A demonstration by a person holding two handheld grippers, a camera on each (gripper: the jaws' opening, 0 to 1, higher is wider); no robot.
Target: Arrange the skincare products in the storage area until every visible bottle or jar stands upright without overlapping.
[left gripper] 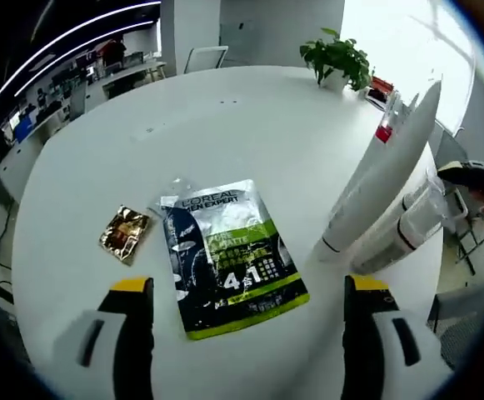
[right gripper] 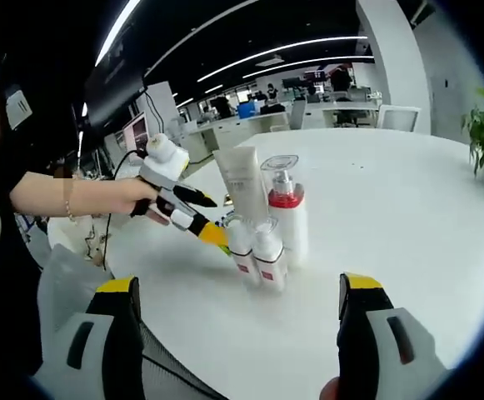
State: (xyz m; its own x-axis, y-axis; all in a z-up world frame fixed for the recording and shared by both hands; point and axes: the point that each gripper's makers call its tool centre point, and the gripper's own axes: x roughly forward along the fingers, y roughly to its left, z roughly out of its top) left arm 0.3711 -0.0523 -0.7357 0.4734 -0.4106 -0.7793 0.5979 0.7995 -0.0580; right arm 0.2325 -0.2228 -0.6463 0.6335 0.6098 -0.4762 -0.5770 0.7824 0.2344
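Note:
A tall white tube point(right gripper: 243, 183), a clear pump bottle with a red collar point(right gripper: 285, 208) and two small white bottles with red bands point(right gripper: 268, 254) stand upright in a tight cluster on the white round table point(right gripper: 391, 233). My right gripper point(right gripper: 237, 283) is open, a short way in front of them. A hand point(right gripper: 133, 200) holds my left gripper point(right gripper: 207, 217) open just left of the cluster. In the left gripper view, my left gripper point(left gripper: 249, 284) is open over a flat L'Oreal sachet point(left gripper: 229, 254). A small gold sachet point(left gripper: 125, 233) lies to its left, the tube point(left gripper: 383, 175) to its right.
A potted plant point(left gripper: 337, 58) stands at the table's far edge, with a chair point(left gripper: 204, 57) behind it. Office desks and monitors fill the background. A black mesh chair back point(right gripper: 167, 367) sits below the table edge near my right gripper.

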